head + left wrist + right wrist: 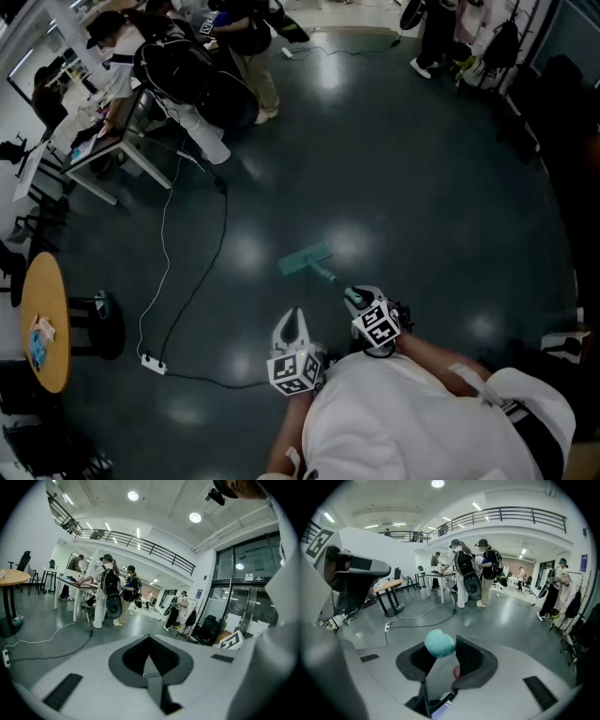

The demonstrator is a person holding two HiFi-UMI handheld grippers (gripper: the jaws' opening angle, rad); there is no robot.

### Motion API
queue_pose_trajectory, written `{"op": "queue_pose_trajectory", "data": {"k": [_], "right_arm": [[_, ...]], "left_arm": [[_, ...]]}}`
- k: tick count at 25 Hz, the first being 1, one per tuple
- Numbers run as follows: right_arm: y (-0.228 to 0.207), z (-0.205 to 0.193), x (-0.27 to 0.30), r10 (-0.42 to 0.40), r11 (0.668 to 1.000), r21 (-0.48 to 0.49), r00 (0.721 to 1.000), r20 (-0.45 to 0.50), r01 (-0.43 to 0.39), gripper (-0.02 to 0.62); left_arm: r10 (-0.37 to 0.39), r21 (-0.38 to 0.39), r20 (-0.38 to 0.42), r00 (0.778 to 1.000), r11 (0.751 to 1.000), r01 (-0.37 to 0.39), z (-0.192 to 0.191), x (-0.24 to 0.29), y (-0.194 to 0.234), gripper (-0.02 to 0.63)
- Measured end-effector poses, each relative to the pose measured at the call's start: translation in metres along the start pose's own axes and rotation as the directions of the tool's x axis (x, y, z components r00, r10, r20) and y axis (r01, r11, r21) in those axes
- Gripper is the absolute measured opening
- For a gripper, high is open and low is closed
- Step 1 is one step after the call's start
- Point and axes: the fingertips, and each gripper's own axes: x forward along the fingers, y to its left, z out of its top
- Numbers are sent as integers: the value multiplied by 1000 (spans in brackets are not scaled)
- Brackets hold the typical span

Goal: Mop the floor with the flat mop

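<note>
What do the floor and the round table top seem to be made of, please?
Floor: dark, glossy hard coating, perhaps epoxy or sealed concrete; lamp glare mirrors in it. Round table top: likely wood or laminate, judging by its matte tan face.

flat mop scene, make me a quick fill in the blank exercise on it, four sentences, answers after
1. The flat mop has its head lying on the dark ____.
2. The right gripper is shut on the mop's teal ____.
3. The left gripper has its jaws together and holds ____.
4. The white power strip lies on the person's ____ side.

Missing words: floor; handle; nothing; left.
</note>
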Motion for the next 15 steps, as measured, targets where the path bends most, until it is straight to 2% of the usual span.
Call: {"op": "queue_pose_trajectory", "data": {"k": [15], "right_arm": [[5, -1, 2, -4, 1000, -13, 1000, 4, 4, 117]], "left_arm": [[7, -5, 5, 1000, 1000, -7, 0, -3, 6, 5]]}}
